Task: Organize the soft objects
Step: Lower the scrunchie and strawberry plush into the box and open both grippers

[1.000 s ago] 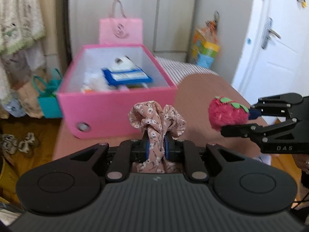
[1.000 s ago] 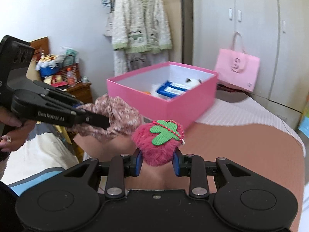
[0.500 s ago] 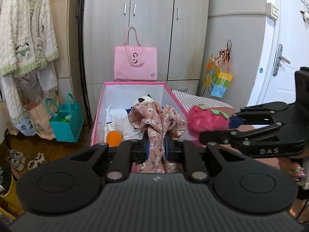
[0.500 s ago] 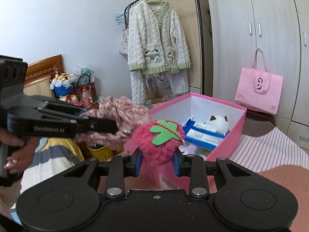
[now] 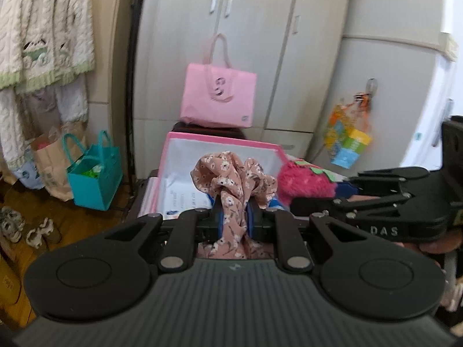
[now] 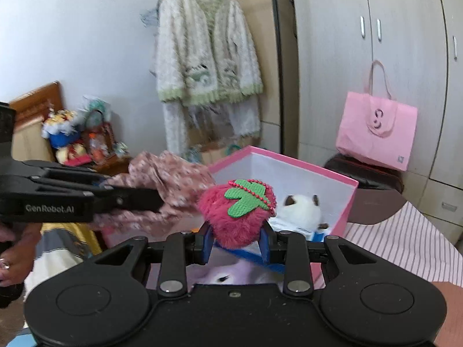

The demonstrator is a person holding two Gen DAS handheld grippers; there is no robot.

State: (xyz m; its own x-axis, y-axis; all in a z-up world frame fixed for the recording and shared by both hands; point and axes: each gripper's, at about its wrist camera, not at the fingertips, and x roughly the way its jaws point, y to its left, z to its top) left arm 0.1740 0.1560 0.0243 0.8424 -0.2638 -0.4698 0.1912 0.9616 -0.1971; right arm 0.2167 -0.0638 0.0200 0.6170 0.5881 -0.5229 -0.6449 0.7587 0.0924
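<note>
Grey wardrobe doors (image 5: 251, 43) filled the background, with a pink tote bag (image 5: 218, 99) leaning at their foot and a cream knitted cardigan (image 6: 205, 57) hanging at ten o'clock in the left wrist view. Below the tote stood an open pink box (image 6: 344, 202) with white inner walls, holding a white plush toy (image 6: 301, 211) and some blue-and-white packets.

Left tongs (image 5: 233, 217) were clenched almost fully together on a floral pink scrunchie (image 5: 231, 176), its ruffled cloth bunching above the blue pads and trailing below them. From that camera the scrunchie sat in front of the box's near wall, over its opening. Right tongs (image 6: 236, 243) were closed partway on a fuzzy pink strawberry toy (image 6: 237, 214) with a green felt leaf and a red bead chain, the pads pressing its lower sides. The strawberry hung over the box's near corner, just beside the scrunchie at its three o'clock in the left wrist view.

Both tongs pointed forward and somewhat downward, side by side. A hand (image 6: 14, 260) gripped the left tool's handle at eight o'clock in the right wrist view.
</note>
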